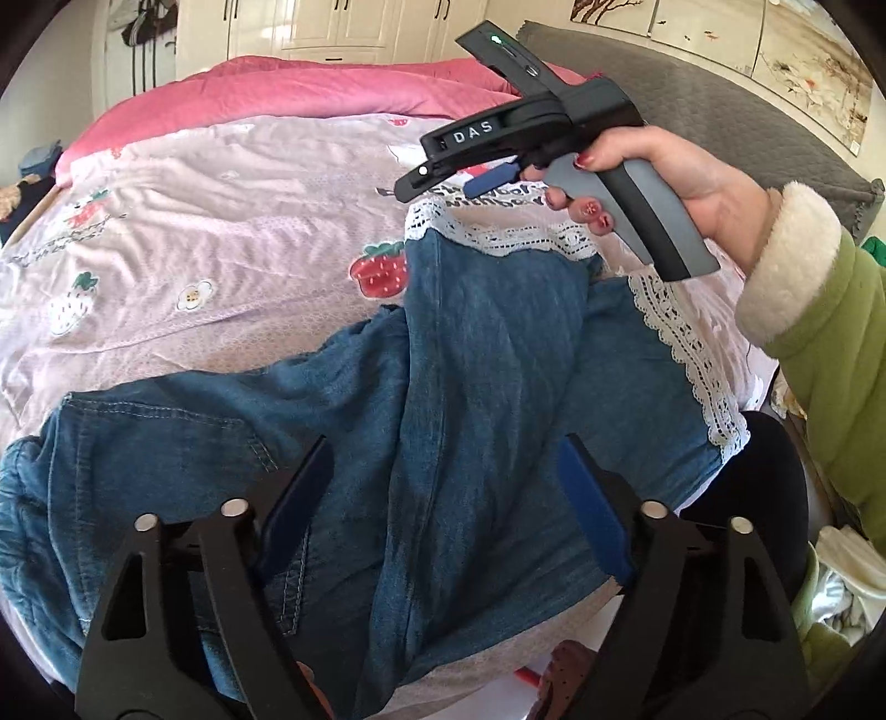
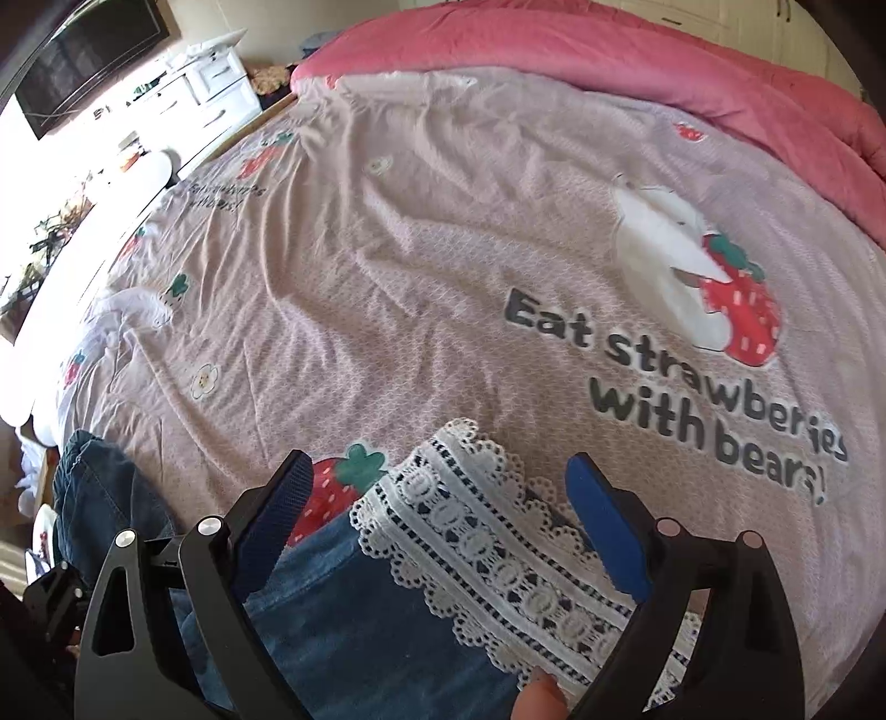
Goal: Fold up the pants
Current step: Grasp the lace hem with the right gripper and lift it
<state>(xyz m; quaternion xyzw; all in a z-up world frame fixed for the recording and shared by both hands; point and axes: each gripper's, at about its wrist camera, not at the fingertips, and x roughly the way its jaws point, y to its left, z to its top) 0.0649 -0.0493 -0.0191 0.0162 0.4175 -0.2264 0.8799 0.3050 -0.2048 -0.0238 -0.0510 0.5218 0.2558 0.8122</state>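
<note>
- Both tongs are spread wide, nothing in either: left tongs (image 1: 443, 476) hang over the middle of the denim, right tongs (image 2: 437, 498) sit over the lace hem (image 2: 498, 554).
- Pants (image 1: 487, 360) lie crumpled on the bed (image 2: 415, 249), one leg crossed over the other.
- Pink quilt (image 2: 720, 72) bunched at the far end.

A bed (image 2: 387, 266) fills both views, under a lilac strawberry-print sheet (image 1: 221, 243) and a pink quilt (image 1: 288, 91). White wardrobes (image 1: 332, 25) stand top centre, a grey headboard (image 1: 720, 116) upper right. A dark TV (image 2: 83, 55) and sunlit white drawers (image 2: 205, 83) sit upper left.
</note>
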